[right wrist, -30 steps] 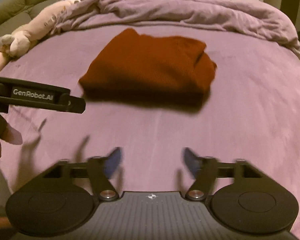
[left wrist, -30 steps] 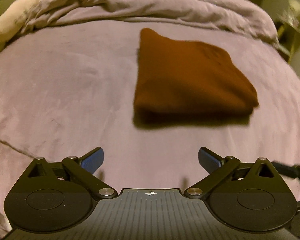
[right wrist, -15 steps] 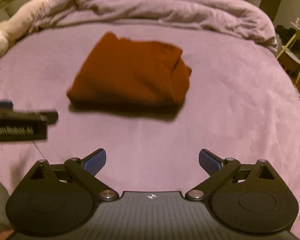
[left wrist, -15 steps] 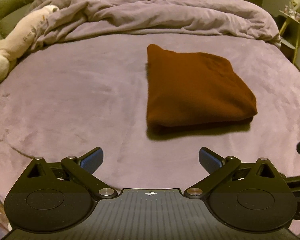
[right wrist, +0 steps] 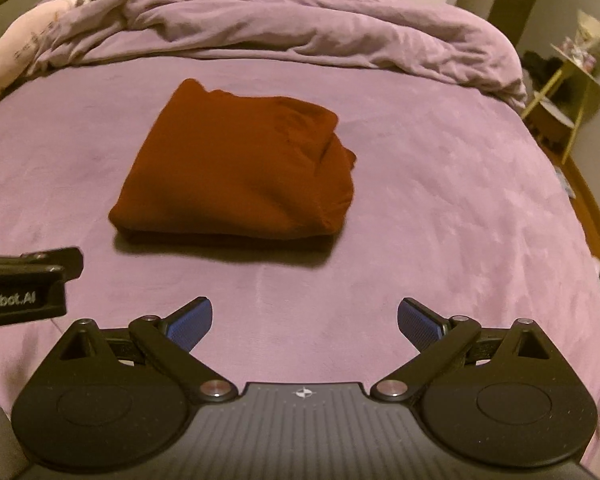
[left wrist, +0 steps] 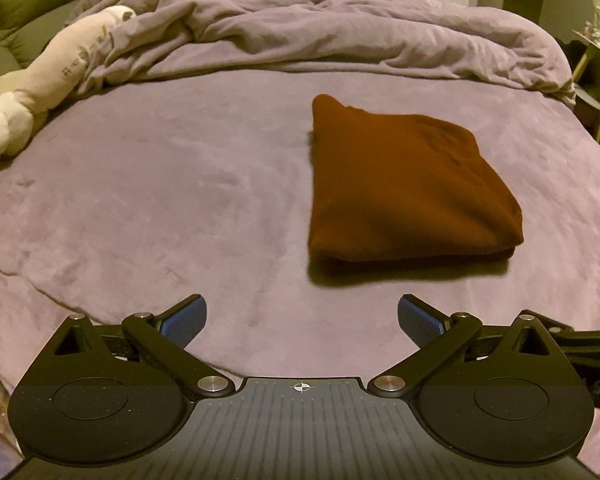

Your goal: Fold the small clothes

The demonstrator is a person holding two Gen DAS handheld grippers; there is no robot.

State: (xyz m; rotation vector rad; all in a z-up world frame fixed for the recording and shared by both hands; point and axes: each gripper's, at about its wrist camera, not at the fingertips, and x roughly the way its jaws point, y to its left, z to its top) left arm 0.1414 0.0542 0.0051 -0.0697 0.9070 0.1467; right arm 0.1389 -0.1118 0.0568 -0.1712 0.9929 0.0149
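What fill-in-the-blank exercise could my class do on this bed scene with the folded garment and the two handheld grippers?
1. The folded rust-brown knitted garment lies on the ____ plush bedspread.
2. The jaws of the right gripper are ____.
3. Between the blue pads of the left gripper there is ____.
4. The long cream plush toy lies at the bed's ____ edge in the left wrist view.

Missing words: purple; open; nothing; left

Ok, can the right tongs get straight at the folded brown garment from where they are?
Probably yes. The right tongs stand open with nothing between them, and only bare purple bedspread lies between them and the folded brown garment. The left tongs sit off to the side.
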